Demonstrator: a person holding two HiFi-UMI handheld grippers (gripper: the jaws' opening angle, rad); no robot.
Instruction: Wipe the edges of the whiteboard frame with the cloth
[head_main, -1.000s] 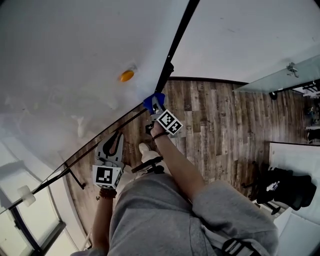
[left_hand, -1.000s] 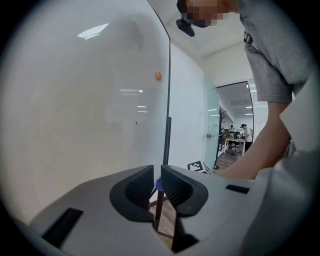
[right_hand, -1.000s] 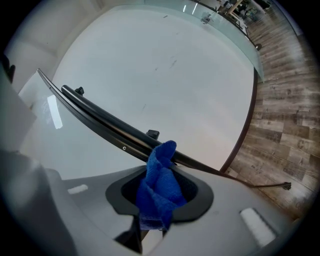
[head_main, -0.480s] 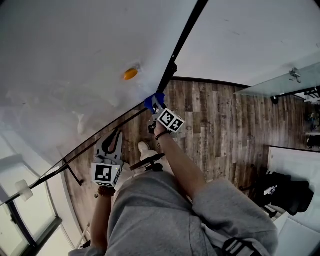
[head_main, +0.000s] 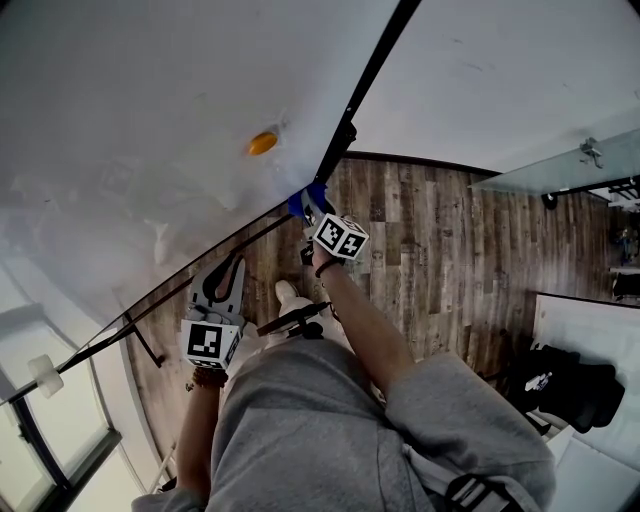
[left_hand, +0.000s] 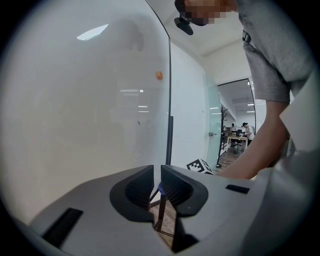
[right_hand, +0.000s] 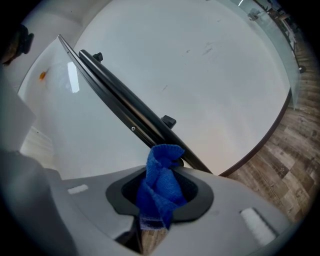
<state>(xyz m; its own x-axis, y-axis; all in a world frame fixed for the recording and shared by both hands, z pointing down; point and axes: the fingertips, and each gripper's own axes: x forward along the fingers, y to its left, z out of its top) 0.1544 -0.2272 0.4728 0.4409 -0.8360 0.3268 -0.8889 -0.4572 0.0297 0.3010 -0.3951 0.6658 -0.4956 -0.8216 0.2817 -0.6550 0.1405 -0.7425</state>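
Note:
The whiteboard (head_main: 130, 110) fills the upper left of the head view, and its black frame edge (head_main: 352, 105) runs down to a lower corner. My right gripper (head_main: 308, 205) is shut on a blue cloth (head_main: 306, 199) pressed against that corner. In the right gripper view the blue cloth (right_hand: 161, 185) bunches between the jaws, touching the black frame edge (right_hand: 131, 118). My left gripper (head_main: 226, 277) hangs lower left near the board's bottom edge, jaws nearly together with nothing between them. The frame edge (left_hand: 169, 135) rises straight ahead in the left gripper view.
An orange magnet (head_main: 262, 142) sticks to the board. A glass partition (head_main: 555, 165) and wooden floor (head_main: 440, 250) lie to the right. A dark bag (head_main: 575, 385) sits at the lower right. The board's stand leg (head_main: 145, 345) slants below the bottom edge.
The right gripper with the cloth has stayed at the frame's lower corner, shifting slightly. The left gripper has barely moved.

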